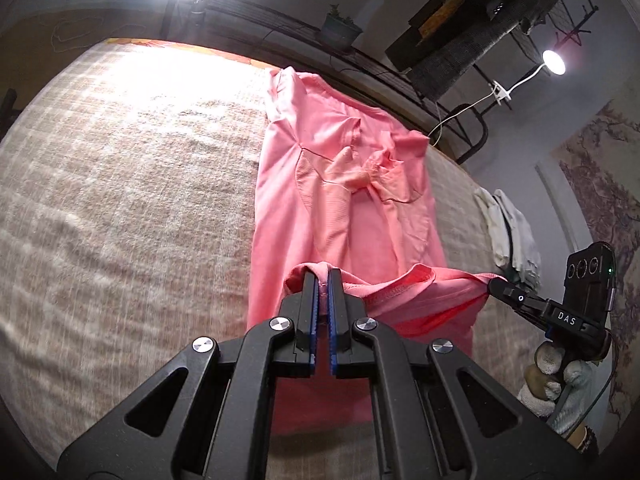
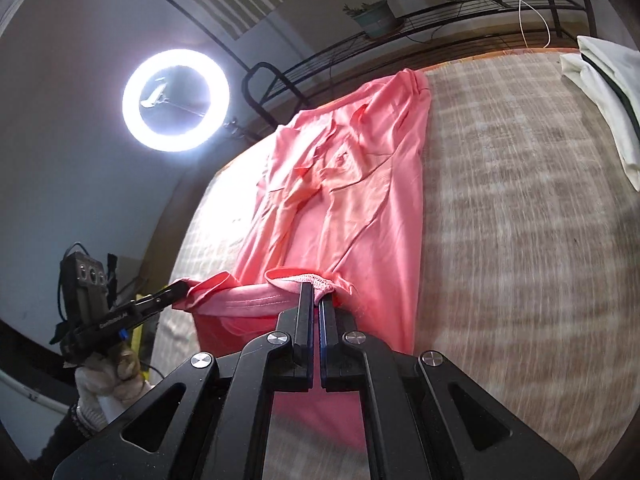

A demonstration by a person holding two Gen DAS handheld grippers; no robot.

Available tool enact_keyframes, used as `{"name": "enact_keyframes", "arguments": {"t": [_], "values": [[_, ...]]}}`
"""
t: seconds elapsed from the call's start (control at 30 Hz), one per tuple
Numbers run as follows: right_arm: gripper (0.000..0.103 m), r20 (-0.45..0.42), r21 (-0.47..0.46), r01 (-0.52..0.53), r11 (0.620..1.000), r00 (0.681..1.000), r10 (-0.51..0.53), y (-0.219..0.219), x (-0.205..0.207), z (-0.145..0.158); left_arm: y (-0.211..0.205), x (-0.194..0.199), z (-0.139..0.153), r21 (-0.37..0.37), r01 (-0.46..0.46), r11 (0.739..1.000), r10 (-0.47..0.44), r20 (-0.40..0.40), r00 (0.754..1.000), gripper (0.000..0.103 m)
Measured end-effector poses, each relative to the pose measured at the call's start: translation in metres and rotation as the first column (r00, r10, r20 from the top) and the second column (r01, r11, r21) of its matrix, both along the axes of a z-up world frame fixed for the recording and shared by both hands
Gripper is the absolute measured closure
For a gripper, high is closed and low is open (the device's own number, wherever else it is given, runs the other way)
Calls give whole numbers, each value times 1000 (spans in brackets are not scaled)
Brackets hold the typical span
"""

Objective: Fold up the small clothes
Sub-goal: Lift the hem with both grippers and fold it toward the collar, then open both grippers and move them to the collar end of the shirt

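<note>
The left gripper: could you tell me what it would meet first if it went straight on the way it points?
The left gripper is shut on the pink garment; straight ahead, it would probably meet more of that garment spread over the bed, though depth is unclear.

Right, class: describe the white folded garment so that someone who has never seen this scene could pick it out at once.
Start at the beige woven bed cover filling most of the view. Follow it past the long pink garment toward its far right corner, below the black metal rail. There lies the white folded garment: pale with a dark stripe, apart from the pink one and held by neither claw.
</note>
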State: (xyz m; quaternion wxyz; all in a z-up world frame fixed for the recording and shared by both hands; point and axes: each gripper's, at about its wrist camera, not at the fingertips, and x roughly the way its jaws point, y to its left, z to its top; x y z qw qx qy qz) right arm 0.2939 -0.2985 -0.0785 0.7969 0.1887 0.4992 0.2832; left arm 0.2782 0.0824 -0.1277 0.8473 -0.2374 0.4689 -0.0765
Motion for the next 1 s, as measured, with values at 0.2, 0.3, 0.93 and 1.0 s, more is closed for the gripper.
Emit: {"name": "enact_keyframes", "arguments": {"t": [0.2, 0.3, 0.93, 1.0], "values": [[102, -11, -43, 15, 999, 1000, -15, 5, 23, -14, -6, 25, -19, 36, 6, 999, -6, -26, 1000, 101], [102, -20, -53, 32, 998, 999, -33, 4, 31, -21, -9, 33, -22, 43, 5, 999, -4, -21, 1000, 101], [101, -11, -119, -277, 953, 961, 278, 21, -3, -19, -30, 6, -24, 218, 172, 961, -173, -13, 985, 79], [101, -20, -162, -312, 936, 950, 313, 33, -6, -27, -35, 7, -32, 233, 193, 953, -190, -32, 981, 79]]}}
